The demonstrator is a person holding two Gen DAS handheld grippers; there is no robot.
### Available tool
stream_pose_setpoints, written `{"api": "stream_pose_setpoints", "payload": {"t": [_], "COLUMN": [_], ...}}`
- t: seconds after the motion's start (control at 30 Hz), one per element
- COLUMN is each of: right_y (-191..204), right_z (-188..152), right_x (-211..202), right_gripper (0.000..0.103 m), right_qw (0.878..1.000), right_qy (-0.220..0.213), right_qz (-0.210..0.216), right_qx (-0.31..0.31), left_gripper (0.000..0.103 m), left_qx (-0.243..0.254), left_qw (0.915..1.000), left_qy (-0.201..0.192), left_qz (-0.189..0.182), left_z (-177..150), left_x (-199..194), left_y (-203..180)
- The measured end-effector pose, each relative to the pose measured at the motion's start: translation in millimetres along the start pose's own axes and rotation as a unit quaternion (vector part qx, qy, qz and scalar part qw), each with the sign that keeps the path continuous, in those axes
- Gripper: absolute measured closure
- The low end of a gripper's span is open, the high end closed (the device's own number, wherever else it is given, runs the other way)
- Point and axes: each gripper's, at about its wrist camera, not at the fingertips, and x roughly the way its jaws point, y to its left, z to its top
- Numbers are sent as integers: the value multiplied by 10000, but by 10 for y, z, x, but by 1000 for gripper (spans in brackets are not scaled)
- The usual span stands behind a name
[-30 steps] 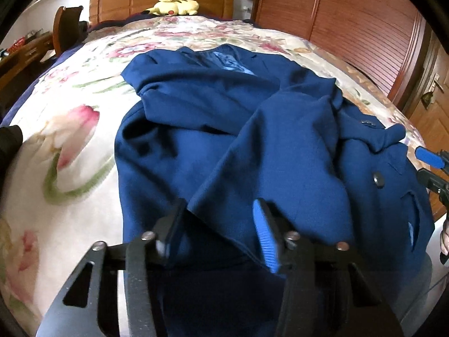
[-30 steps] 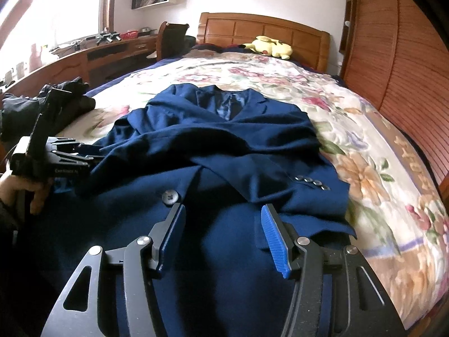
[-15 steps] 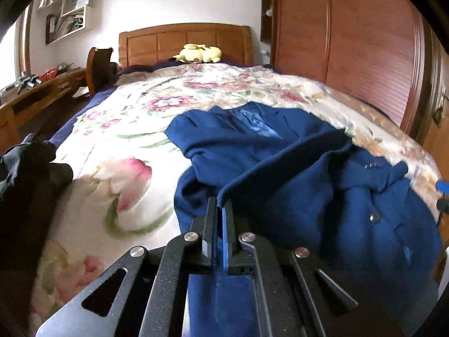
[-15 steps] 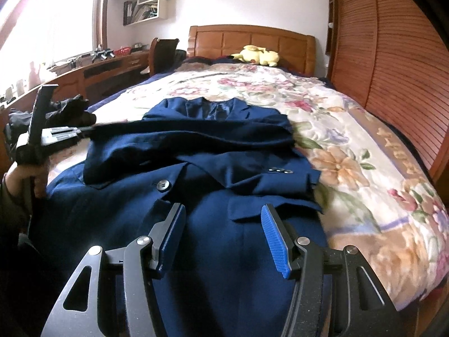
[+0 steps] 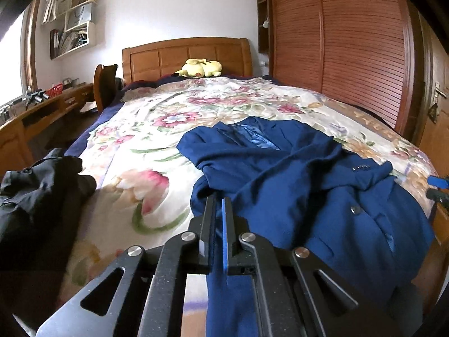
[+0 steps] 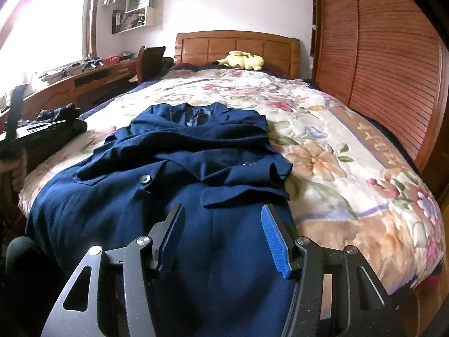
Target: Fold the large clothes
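One navy jacket (image 6: 174, 185), one yellow plush toy (image 6: 244, 60), one dark garment heap (image 5: 39, 185), two tongs.

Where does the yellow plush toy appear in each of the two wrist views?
Left wrist view: yellow plush toy at upper centre, before the headboard.
Right wrist view: upper centre, slightly right.
Shared landmark: the wooden headboard behind it.

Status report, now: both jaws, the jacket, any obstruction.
Left gripper shut on blue jacket hem. Right gripper open, empty, above jacket. Jacket on bed, sleeves crossed. Dark clothes at bed's left edge, apart from the jacket.
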Motion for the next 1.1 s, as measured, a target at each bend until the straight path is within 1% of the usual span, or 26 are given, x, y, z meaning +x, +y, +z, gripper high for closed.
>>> {"api": "stream_pose_setpoints", "payload": {"t": [0.03, 0.1, 0.17, 0.23, 0.27, 0.3, 0.4, 0.53, 0.67, 0.77, 0.9, 0.97, 1.1], "right_y": [-19, -45, -75, -112, -128, -147, -215, -327, -412, -454, -494, -511, -551], "right_z": [-7, -10, -20, -31, -38, -45, -48, -71, -107, -144, -230, -262, -296], "right_x": [4, 8, 10, 8, 2, -7, -43, -75, -65, -37, 43, 94, 170], "right_gripper": [45, 45, 45, 45, 45, 45, 45, 45, 45, 45, 45, 45, 45], "right_qw": [10000, 10000, 9999, 9999, 9998, 9998, 9997, 9996, 9995, 9993, 9986, 9982, 9977], "right_qy": [2, 6, 19, 33, 45, 56, 76, 146, 226, 320, 499, 582, 663], "right_qz": [-14, -51, -80, -110, -133, -157, -202, -211, -191, -200, -151, -126, -43], "right_qx": [13, 44, 80, 107, 105, 100, 93, 115, 103, 62, 48, 45, 146], "left_gripper": [92, 71, 58, 41, 27, 25, 25, 25, 25, 25, 25, 25, 25], "left_qx": [0, -24, -47, -57, -65, -69, -12, -61, -29, -37, -128, -159, -148], "left_qw": [10000, 10000, 9999, 9999, 9999, 9998, 9998, 9998, 9999, 9998, 9997, 9995, 9993], "left_qy": [4, -19, -80, -56, -46, -32, 22, 77, 120, 167, 199, 275, 354], "left_qz": [-5, -24, -52, -132, -152, -191, -174, -147, -27, 58, 50, 50, 49], "left_z": [-28, -86, -174, -269, -301, -359, -480, -608, -718, -835, -963, -1011, -1083], "left_x": [-47, -105, -172, -201, -208, -220, -234, -278, -296, -291, -269, -238, -208], "left_y": [3, 2, -11, -41, -51, -67, -114, -146, -149, -149, -126, -113, -108]}}
